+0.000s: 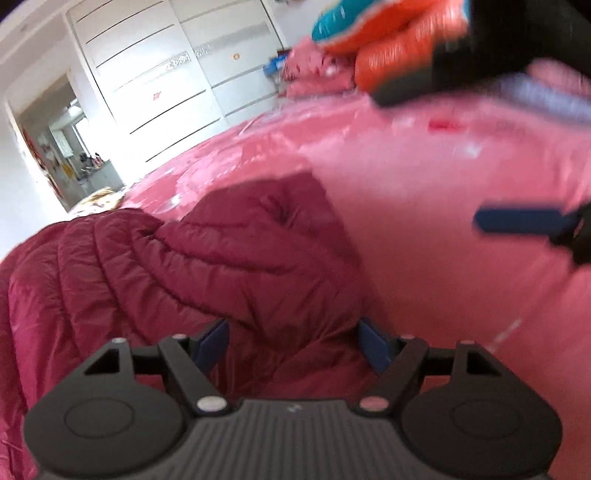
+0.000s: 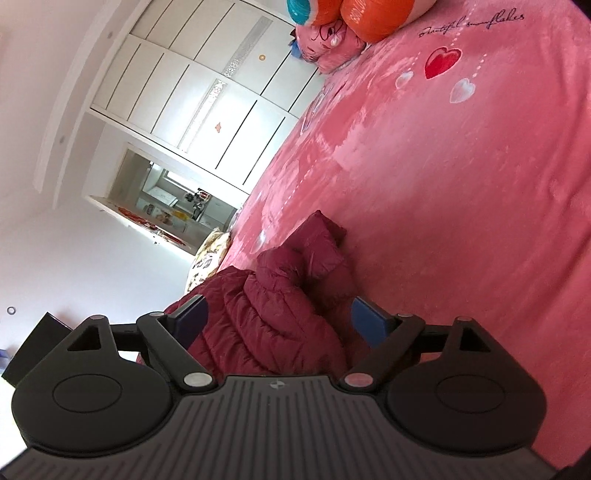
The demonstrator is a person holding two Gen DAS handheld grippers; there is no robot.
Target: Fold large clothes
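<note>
One puffer jacket (image 1: 207, 258), dark red, quilted, lies bunched on the bed (image 1: 443, 295) near the bed's edge on the wardrobe side; in the right wrist view the same jacket (image 2: 280, 306) sits crumpled w/ a fold sticking up.

Two grippers. Left gripper (image 1: 291, 338): jaws released, spread wide, blue pads either side of the jacket fabric, not pressing on it as far as the view shows. Right gripper (image 2: 279, 325): jaws released, fully spread, jacket in front of & between the pads, no grip. In the left wrist view the right gripper (image 1: 524, 221) also shows at the right edge, blurred, above the bedspread.

Bed is covered w/ a pink plush bedspread (image 2: 443, 184): one red heart (image 2: 441, 61), two white hearts beside it, a line of script stitched above. Toward the far end of the bed: one pink pillow (image 2: 328, 44), plus an orange-and-teal shiny cushion (image 2: 354, 14). One floral-print item (image 2: 208, 254) at the bed's edge past the jacket; can't tell what it is.

Room: white wardrobe (image 2: 207, 92) w/ panel doors along the wall, one open doorway (image 2: 173, 199) beside it showing a cluttered room beyond. White walls, ceiling.
</note>
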